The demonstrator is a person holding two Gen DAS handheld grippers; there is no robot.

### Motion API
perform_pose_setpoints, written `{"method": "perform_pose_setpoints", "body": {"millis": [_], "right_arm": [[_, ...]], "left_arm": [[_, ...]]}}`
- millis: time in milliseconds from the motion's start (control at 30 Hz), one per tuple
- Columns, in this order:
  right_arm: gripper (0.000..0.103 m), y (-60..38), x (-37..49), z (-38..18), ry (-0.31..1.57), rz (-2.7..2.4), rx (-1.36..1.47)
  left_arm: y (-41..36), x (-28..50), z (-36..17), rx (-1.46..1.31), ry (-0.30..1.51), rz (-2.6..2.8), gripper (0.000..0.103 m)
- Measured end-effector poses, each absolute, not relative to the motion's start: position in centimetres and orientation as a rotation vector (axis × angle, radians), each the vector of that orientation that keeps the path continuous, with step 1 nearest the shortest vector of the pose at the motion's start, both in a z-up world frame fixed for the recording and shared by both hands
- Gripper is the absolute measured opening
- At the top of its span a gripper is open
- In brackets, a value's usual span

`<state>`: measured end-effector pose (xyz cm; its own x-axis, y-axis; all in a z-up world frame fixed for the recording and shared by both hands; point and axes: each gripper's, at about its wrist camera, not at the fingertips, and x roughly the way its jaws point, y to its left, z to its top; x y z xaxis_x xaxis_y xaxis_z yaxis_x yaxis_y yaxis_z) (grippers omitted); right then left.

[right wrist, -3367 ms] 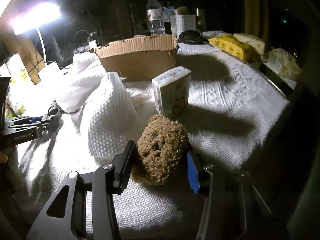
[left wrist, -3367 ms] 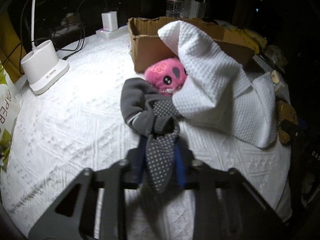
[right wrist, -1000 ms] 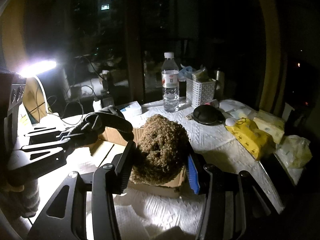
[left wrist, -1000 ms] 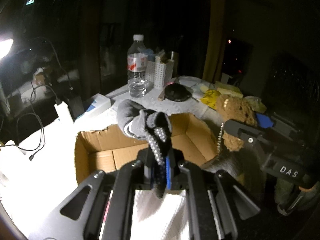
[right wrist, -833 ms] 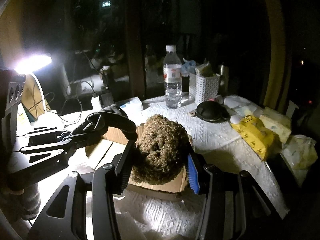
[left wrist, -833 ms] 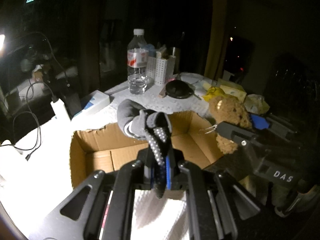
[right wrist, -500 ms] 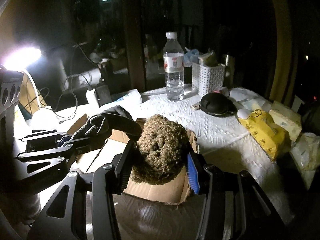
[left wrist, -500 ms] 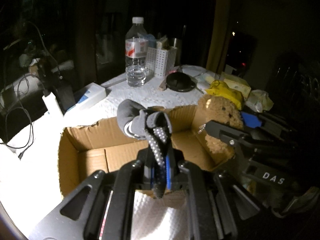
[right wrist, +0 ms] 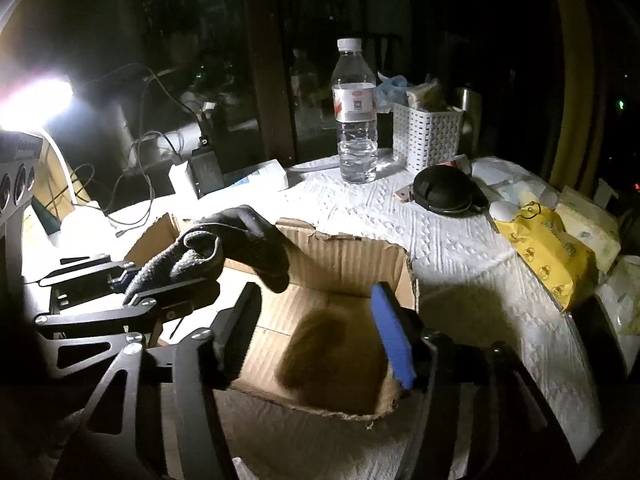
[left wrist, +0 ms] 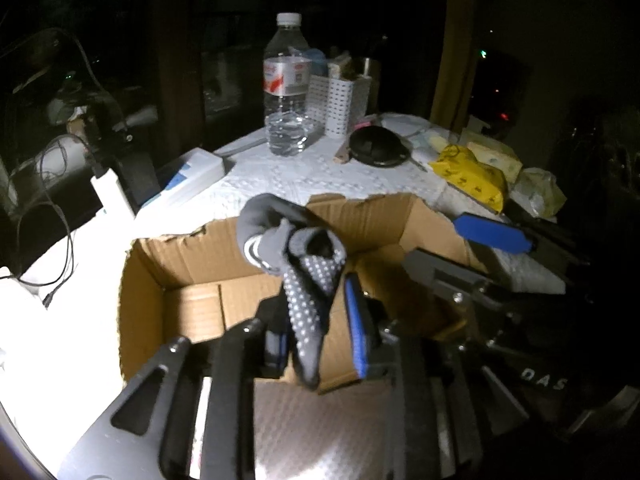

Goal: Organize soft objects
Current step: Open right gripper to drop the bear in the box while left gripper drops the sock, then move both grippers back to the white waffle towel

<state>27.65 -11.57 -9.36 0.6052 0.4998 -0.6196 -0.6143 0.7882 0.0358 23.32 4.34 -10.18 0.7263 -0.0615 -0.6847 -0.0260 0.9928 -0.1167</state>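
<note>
A grey glove with pale grip dots hangs loosely between the jaws of my left gripper, which are opening over the open cardboard box. A gap shows beside the blue pad. In the right wrist view the glove droops from the left gripper above the box. My right gripper is opening too. The brown plush toy is a blur below its jaws, inside the box and free of the pads. The right gripper shows at the box's right side.
Behind the box stand a water bottle, a white basket, a black pouch and yellow packets. A bright lamp and cables lie to the left. A white waffle towel lies in front of the box.
Both grippers sank towards the box and their jaws spread. The brown plush left the right gripper and dropped into the box. The glove came loose in the left jaws.
</note>
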Motion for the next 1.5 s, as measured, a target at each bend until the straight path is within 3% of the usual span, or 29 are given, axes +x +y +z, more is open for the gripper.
{"method": "perform_pose_setpoints", "body": {"millis": [67, 133, 267, 600, 1500], "right_arm": [[0.064, -11.7, 27.5, -9.2, 0.654, 0.641, -0.184], [0.064, -12.1, 27.1, -9.0, 0.648, 0.637, -0.177], [0.064, -12.7, 26.3, -8.4, 0.638, 0.626, -0.172], [0.064, -13.5, 23.7, -6.7, 0.604, 0.609, -0.172], [0.064, -14.2, 15.7, -4.9, 0.544, 0.595, -0.209]], "left_arm": [[4.6, 23.0, -10.1, -0.129, 0.758, -0.017, 0.035], [4.8, 22.7, -9.9, -0.132, 0.752, -0.001, 0.050], [5.3, 21.8, -9.3, -0.155, 0.731, 0.004, 0.063], [5.3, 19.9, -8.0, -0.144, 0.699, -0.001, 0.071], [5.8, 10.7, -3.9, -0.100, 0.537, 0.044, 0.072]]}}
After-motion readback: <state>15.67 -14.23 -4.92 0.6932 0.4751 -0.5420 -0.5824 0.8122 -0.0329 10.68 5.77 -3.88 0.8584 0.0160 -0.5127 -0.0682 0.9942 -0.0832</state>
